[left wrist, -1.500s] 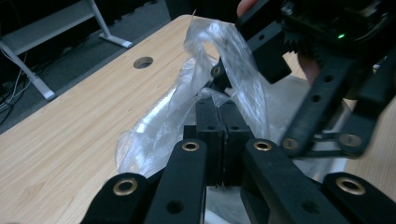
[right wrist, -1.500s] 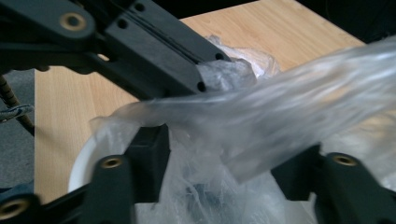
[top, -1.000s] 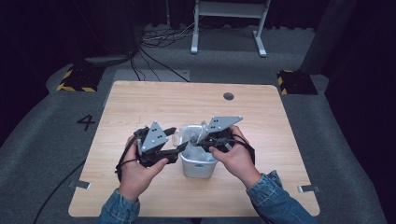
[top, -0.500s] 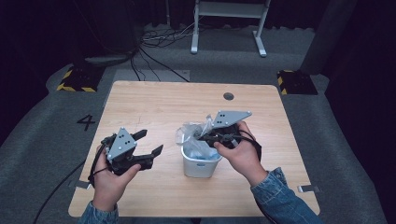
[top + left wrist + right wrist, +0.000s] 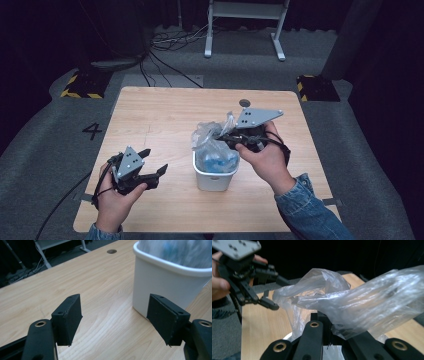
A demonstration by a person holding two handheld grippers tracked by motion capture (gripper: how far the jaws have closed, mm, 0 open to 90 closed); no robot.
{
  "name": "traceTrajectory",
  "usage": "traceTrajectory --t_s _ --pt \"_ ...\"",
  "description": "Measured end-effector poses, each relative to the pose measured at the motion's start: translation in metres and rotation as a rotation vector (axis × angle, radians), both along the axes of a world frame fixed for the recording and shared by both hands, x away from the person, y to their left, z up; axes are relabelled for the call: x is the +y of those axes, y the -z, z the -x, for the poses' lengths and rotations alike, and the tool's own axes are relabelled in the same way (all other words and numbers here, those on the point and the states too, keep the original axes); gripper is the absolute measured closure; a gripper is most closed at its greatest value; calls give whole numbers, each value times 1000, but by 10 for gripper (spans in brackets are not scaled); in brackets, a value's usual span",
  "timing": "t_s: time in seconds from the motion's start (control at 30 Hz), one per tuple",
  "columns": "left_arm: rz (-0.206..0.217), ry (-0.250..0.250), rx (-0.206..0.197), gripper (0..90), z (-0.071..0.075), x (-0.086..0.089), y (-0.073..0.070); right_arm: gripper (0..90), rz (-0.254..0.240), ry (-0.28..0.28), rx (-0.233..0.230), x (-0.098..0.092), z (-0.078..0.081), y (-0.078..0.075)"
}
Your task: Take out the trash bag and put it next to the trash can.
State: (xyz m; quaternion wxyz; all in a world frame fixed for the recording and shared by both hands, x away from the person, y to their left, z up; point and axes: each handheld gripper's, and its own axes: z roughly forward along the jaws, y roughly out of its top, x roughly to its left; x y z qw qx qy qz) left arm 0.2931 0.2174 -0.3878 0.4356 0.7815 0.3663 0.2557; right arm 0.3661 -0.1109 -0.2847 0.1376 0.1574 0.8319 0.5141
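A small white bin (image 5: 214,179) stands on the wooden table (image 5: 165,115), a little right of its middle. A clear plastic bag (image 5: 209,136) sits in it and rises crumpled above the rim, with something blue (image 5: 216,161) inside. My right gripper (image 5: 223,136) is above the bin's far right side, shut on the bag's upper edge. In the right gripper view the bag (image 5: 362,305) drapes over the closed jaws of my right gripper (image 5: 325,322). My left gripper (image 5: 156,161) is open and holds nothing, left of the bin near the table's front. In the left gripper view, my left gripper (image 5: 115,317) has the bin (image 5: 172,282) beside its right jaw.
A round cable hole (image 5: 244,102) lies in the table behind the bin. On the grey floor are a painted 4 (image 5: 93,131), loose cables (image 5: 165,55), two yellow-and-black blocks (image 5: 82,85) and a white stand's legs (image 5: 245,25).
My left gripper has left the bag at the bin and moved down-left toward the table's front, open. My right gripper has stayed shut on the bag above the bin.
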Motion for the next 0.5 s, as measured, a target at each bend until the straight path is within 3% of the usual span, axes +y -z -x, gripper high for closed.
traceTrajectory --t_s 0.5 --pt "-19 -80 46 261 10 27 20 895 -56 33 -79 -23 1 -45"
